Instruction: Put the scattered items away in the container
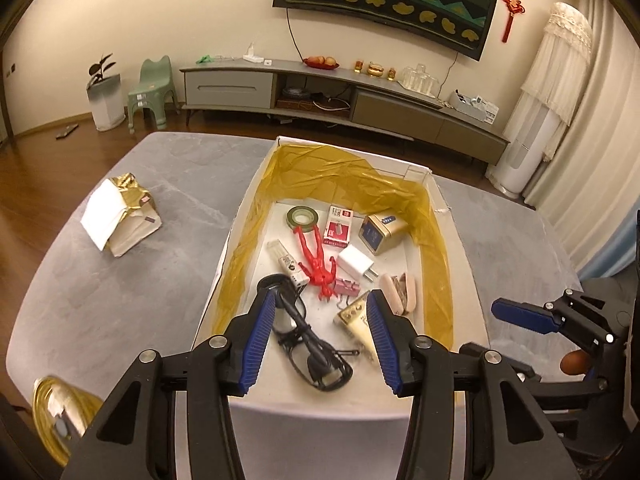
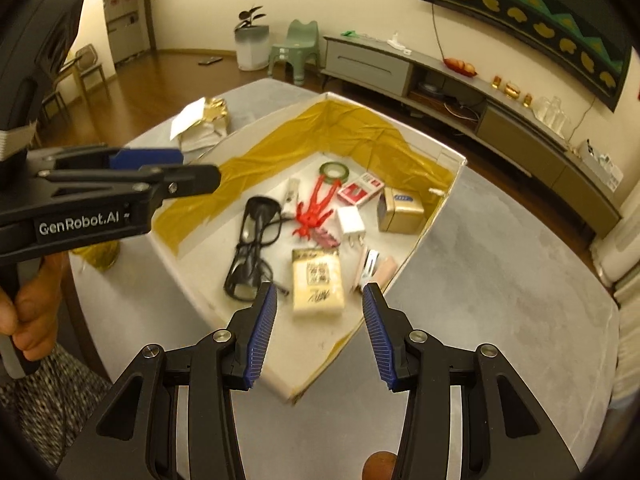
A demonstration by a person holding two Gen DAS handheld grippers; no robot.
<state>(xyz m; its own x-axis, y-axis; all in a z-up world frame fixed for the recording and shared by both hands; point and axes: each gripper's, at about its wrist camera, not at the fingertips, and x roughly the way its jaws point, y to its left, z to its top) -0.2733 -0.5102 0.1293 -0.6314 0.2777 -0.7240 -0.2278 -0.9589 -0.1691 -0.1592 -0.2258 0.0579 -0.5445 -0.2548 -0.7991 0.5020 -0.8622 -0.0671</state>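
Note:
A white cardboard box (image 1: 234, 220) (image 2: 434, 148) lined with yellow tape stands on the grey table. Inside lie black glasses (image 1: 310, 346) (image 2: 250, 248), a red figure (image 1: 316, 266) (image 2: 314, 208), a white charger (image 1: 354, 262) (image 2: 351, 222), a gold tin (image 1: 380, 232) (image 2: 400, 210), a red-and-white carton (image 1: 338, 226), a green tape roll (image 1: 303, 216) and a beige packet (image 2: 318, 282). My left gripper (image 1: 320, 296) (image 2: 200, 166) hangs open over the box's near end, holding nothing. My right gripper (image 2: 320, 287) (image 1: 480, 327) is open and empty by the box's near right corner.
A crumpled gold-and-white paper packet (image 1: 120, 220) (image 2: 204, 120) lies on the table (image 1: 120, 300) left of the box. A gold roll (image 1: 60, 420) sits at the near left edge. A person's hand (image 2: 32, 312) grips the left tool's handle. A TV cabinet lines the far wall.

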